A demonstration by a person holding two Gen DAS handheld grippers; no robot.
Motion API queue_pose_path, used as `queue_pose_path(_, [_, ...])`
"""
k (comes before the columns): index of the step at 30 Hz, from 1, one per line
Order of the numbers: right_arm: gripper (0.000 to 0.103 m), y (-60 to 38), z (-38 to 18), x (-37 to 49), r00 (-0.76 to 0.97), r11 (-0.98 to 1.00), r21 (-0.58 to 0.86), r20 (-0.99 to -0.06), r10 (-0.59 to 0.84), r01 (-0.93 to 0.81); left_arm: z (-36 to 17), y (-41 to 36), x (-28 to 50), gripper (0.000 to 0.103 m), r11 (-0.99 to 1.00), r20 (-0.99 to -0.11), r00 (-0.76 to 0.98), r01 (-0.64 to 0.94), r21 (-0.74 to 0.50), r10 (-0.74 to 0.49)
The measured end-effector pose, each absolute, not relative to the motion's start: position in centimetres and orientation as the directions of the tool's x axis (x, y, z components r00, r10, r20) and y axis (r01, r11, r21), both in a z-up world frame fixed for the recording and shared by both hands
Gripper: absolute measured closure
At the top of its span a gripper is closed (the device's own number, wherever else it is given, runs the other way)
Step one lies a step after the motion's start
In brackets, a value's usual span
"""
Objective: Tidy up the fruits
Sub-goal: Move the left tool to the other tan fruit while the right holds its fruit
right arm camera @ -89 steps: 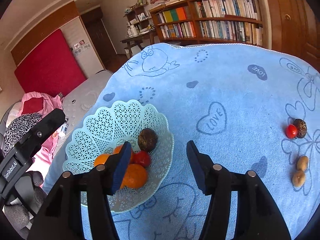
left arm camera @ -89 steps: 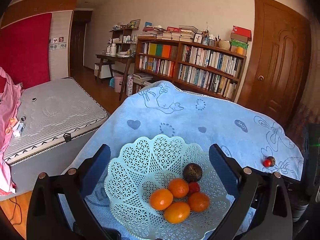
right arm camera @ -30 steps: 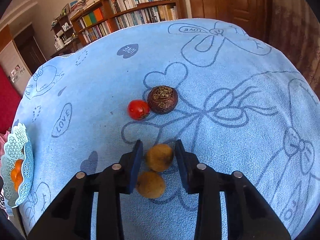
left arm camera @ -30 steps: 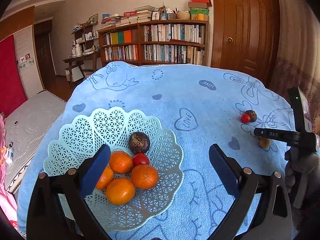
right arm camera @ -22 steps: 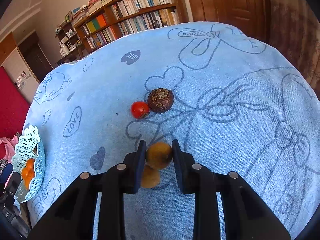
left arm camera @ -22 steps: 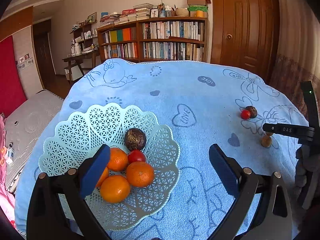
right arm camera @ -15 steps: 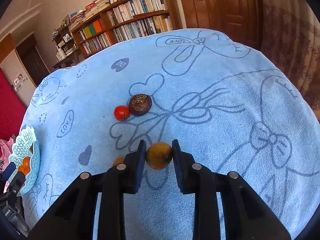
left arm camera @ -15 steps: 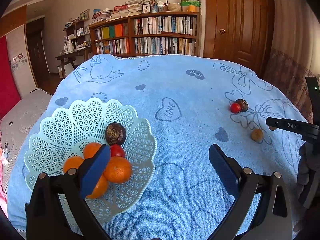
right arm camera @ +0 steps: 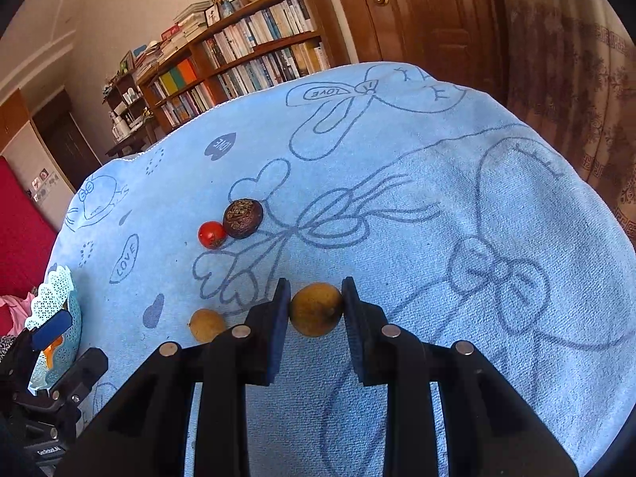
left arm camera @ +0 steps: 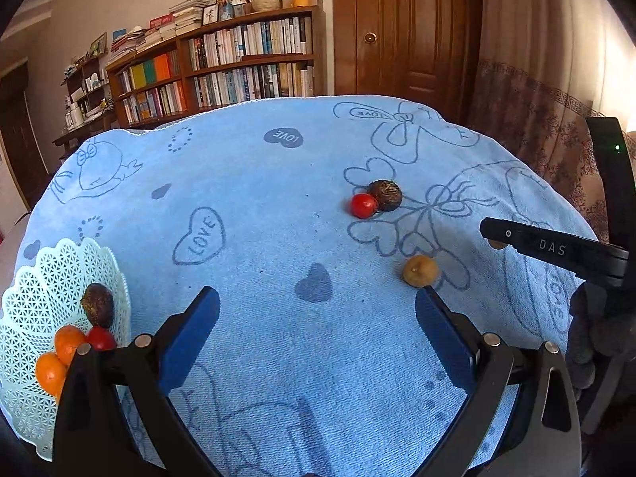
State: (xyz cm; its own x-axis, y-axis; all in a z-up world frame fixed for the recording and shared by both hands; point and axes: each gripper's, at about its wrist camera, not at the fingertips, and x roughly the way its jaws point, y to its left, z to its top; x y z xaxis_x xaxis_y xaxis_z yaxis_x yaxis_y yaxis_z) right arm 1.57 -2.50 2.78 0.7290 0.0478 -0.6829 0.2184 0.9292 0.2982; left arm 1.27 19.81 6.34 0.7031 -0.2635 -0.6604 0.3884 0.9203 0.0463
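Right of the basket (right arm camera: pixel 59 290), we are now lifting a longan (right arm camera: pixel 316 309) clamped in our right gripper (right arm camera: pixel 316 310), leaving three fruits; our left gripper (left arm camera: pixel 318 318) is hanging open, empty.

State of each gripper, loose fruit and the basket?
right gripper: shut on tan fruit
left gripper: open, holds nothing
second tan fruit: loose on the cloth
red tomato: on the cloth, touching dark fruit
basket: holds oranges and other fruit
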Motion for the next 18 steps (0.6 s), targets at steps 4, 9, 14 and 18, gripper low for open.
queue_pose_path(4, [0.076,-2.8,2.7,1.5,0.731,0.923,0.316,-0.680,0.061,0.217,5.5,17.3,2.1,0.003,0.898,-0.680,0.667,0.438,0.031,-0.303])
queue_pose_path(9, [0.076,-2.9,2.6,1.6,0.731,0.922,0.321,-0.680,0.065,0.216,4.7,14.8,3.1,0.010,0.871,-0.692,0.633,0.490,0.011,-0.347])
queue_pose_path(14, [0.076,-3.1,2.3,1.8,0.724,0.917,0.327,-0.686,0.066,0.226,3.4,13.0,4.3,0.031,0.847,-0.730,0.568,0.531,-0.027,-0.379])
queue_pose_path(18, [0.076,-3.2,2.2,1.8,0.722,0.915,0.330,-0.688,0.065,0.231,2.7,12.3,4.6,0.049,0.838,-0.743,0.545,0.545,-0.038,-0.388])
